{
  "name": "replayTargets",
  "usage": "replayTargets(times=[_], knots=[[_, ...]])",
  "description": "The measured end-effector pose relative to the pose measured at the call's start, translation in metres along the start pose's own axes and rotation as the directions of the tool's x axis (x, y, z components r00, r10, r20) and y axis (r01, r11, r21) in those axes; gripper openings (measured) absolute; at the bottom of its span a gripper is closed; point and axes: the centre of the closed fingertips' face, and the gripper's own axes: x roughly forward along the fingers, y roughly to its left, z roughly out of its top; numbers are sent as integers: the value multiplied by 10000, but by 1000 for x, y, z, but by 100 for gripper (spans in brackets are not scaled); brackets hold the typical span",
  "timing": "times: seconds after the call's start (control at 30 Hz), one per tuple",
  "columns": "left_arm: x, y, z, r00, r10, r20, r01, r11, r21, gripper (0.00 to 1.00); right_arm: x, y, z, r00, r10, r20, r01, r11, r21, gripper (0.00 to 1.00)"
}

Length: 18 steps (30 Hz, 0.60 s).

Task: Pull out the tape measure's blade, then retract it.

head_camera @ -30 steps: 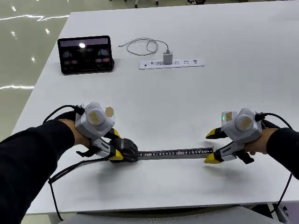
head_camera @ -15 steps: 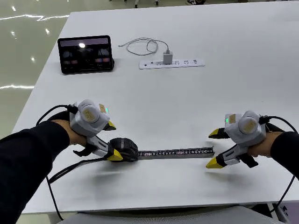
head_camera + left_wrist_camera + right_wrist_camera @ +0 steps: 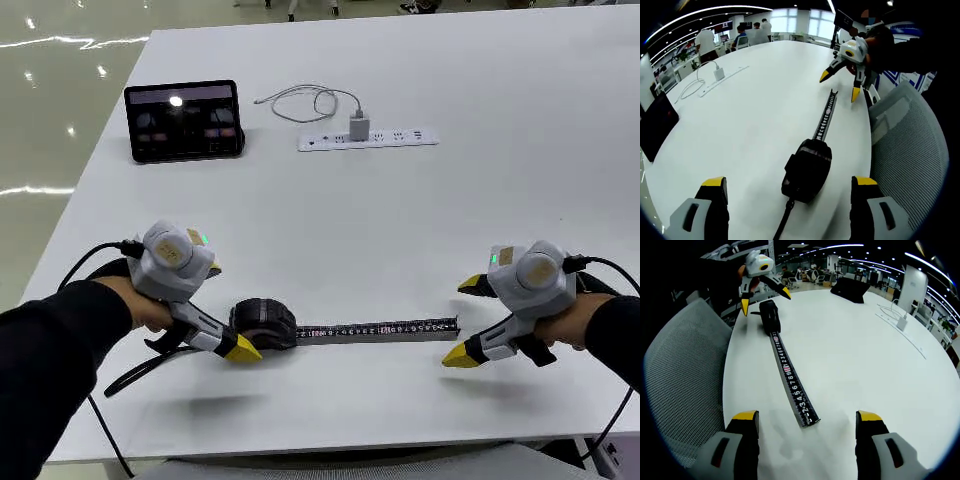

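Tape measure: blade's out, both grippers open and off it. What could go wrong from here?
1. The blade lies flat on the table; the right gripper may scrape past its thin end hook instead of catching it.
2. The tape measure case sits loose just ahead of the open left gripper; an off-centre close could skid it.
3. Retracting unguided, the blade could whip.

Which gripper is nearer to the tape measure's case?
Left. The left gripper is open just behind the case, not gripping it. The right gripper is open at the far end of the pulled-out blade, a blade's length from the case.
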Motion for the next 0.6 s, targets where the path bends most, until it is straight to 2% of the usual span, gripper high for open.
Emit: replayTargets(times=[0.07, 0.17, 0.3, 0.37, 0.4, 0.5, 0.57, 0.6], knots=[[-3, 3, -3, 9992, 264, 298, -253, 9990, -362, 100, -3, -1, 0, 9996, -212, 193, 210, 9997, 85, 77], [-6, 4, -15, 9987, 467, 187, -449, 9951, -884, 100, -7, 1, -4, 9992, -344, 210, 337, 9989, 338, 79], [-12, 3, -22, 9967, 682, 433, -634, 9926, -1037, 100, -15, 3, -8, 9977, -559, 388, 535, 9967, 603, 81], [-17, 6, -19, 9886, 1168, 947, -1091, 9906, -828, 100, -20, 3, -10, 9960, -745, 496, 709, 9950, 707, 82], [-21, 4, -19, 9861, 1241, 1108, -1146, 9895, -879, 100, -22, 1, -13, 9937, -950, 594, 910, 9936, 663, 83], [-30, 5, -21, 9770, 1566, 1450, -1397, 9829, -1201, 100, -28, -1, -22, 9922, -1127, 535, 1090, 9917, 684, 87], [-34, 5, -24, 9751, 1576, 1561, -1369, 9813, -1355, 100, -33, -4, -24, 9889, -1356, 606, 1309, 9886, 747, 88], [-38, 6, -25, 9707, 1733, 1666, -1495, 9779, -1464, 100, -37, -4, -24, 9867, -1463, 712, 1400, 9863, 871, 88]])
